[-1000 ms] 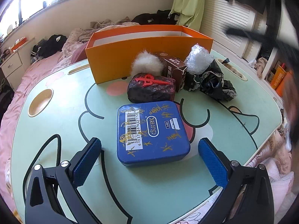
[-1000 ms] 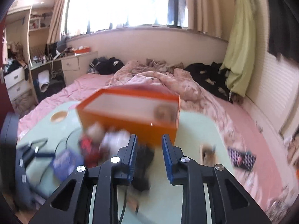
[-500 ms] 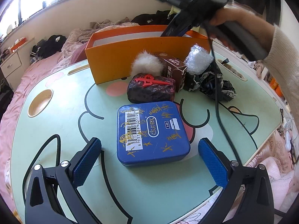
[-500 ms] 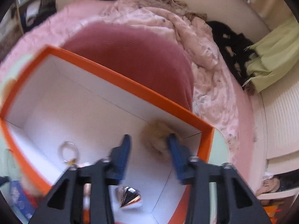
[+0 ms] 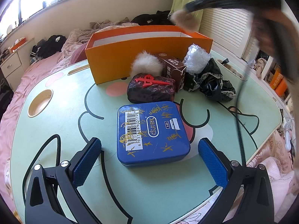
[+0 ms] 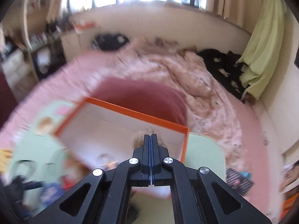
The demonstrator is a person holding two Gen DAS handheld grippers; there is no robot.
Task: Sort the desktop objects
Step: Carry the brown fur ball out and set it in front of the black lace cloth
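Seven loose items are still out on the table (image 5: 149,196), so sorting is nowhere near done:
- 1 blue tin (image 5: 151,132), flat and dead centre, between the left gripper (image 5: 148,145) fingers. They stand wide open, with no contact.
- 1 dark pouch (image 5: 149,91) at 12 o'clock of the tin, with 1 red clip (image 5: 149,79) lying on top.
- 1 white pompom (image 5: 145,63) and 1 brown carton (image 5: 172,65) behind the pouch, up against the box wall.
- 1 bubble-wrap roll (image 5: 196,59) and 1 black lace fabric (image 5: 211,82) at 1–2 o'clock of the tin.
- 1 orange box (image 5: 130,56) at 12 o'clock, open-topped (the contents are too blurred to count).
- 1 tan pompom (image 6: 138,140), making 2 pompoms in total. It sits at the right gripper (image 6: 151,136) tips, above the box's far right corner.
- The right jaws have just been closing and are now fully together. The pompom looks pinched by its fur (the left view shows it airborne over the rim).
- Next pick is probably the tin.
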